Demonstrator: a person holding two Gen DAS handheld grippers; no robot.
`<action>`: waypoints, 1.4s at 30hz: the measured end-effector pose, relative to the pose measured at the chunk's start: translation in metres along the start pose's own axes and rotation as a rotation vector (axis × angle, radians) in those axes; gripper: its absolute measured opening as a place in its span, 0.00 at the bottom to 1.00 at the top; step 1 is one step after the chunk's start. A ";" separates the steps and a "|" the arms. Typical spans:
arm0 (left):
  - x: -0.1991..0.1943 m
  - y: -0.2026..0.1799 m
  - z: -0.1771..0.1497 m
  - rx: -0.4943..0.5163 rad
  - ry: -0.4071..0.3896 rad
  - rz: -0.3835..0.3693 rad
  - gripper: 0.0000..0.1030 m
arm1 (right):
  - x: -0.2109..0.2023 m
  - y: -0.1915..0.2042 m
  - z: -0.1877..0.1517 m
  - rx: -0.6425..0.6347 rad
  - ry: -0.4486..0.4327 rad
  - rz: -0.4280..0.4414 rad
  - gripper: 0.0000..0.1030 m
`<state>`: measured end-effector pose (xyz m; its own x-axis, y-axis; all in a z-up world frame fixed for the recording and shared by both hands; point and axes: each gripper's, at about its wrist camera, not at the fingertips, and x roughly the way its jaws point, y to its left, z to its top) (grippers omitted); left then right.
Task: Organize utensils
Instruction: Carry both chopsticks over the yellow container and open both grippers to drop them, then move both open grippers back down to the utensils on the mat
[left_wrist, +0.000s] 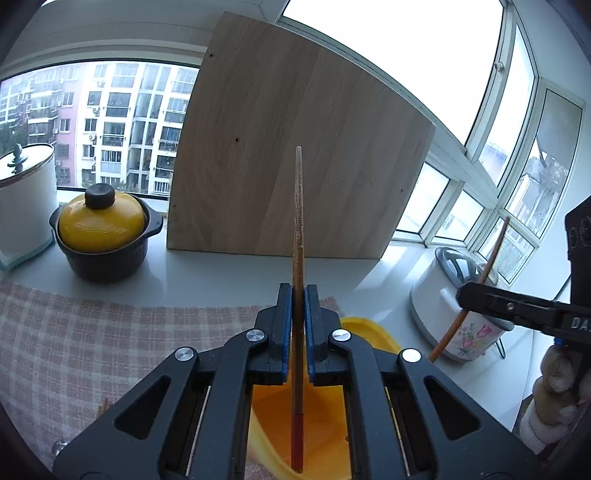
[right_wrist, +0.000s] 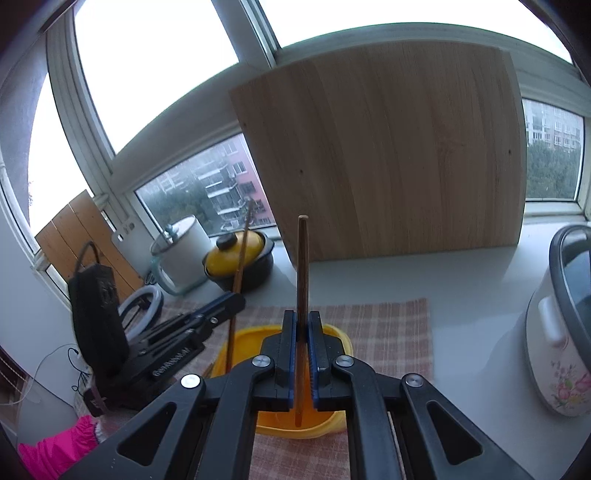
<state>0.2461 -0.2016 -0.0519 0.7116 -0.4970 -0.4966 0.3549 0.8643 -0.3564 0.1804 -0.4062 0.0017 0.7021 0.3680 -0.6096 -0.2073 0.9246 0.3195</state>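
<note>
In the left wrist view my left gripper (left_wrist: 297, 291) is shut on an upright wooden chopstick (left_wrist: 298, 206). Its red lower end hangs over the inside of a yellow container (left_wrist: 373, 330). At the right edge my right gripper (left_wrist: 463, 291) clamps a second chopstick (left_wrist: 496, 243) that leans. In the right wrist view the right gripper (right_wrist: 303, 317) is shut on that brown chopstick (right_wrist: 303, 258), whose lower tip points into the yellow container (right_wrist: 243, 338). My left gripper (right_wrist: 236, 297) shows at the left, over the container's left rim, with its chopstick (right_wrist: 242, 254).
The container sits on a pink checked cloth (left_wrist: 110, 332). A wooden board (left_wrist: 295, 147) leans against the window behind it. A yellow-lidded black pot (left_wrist: 101, 229) and a white canister (left_wrist: 26, 199) stand at the left, a floral rice cooker (right_wrist: 554, 332) at the right.
</note>
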 end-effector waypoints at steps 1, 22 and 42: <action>-0.003 0.001 -0.001 0.002 0.002 0.000 0.04 | 0.001 0.000 -0.002 0.002 0.004 0.001 0.03; -0.014 -0.003 -0.016 0.036 0.123 -0.008 0.04 | 0.045 -0.003 -0.029 0.034 0.130 -0.007 0.04; -0.112 0.038 -0.011 0.140 0.083 0.009 0.38 | -0.020 0.029 -0.047 0.045 -0.014 -0.099 0.37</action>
<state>0.1736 -0.1139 -0.0182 0.6644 -0.4887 -0.5654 0.4339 0.8682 -0.2406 0.1278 -0.3821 -0.0110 0.7269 0.2738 -0.6298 -0.1062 0.9509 0.2908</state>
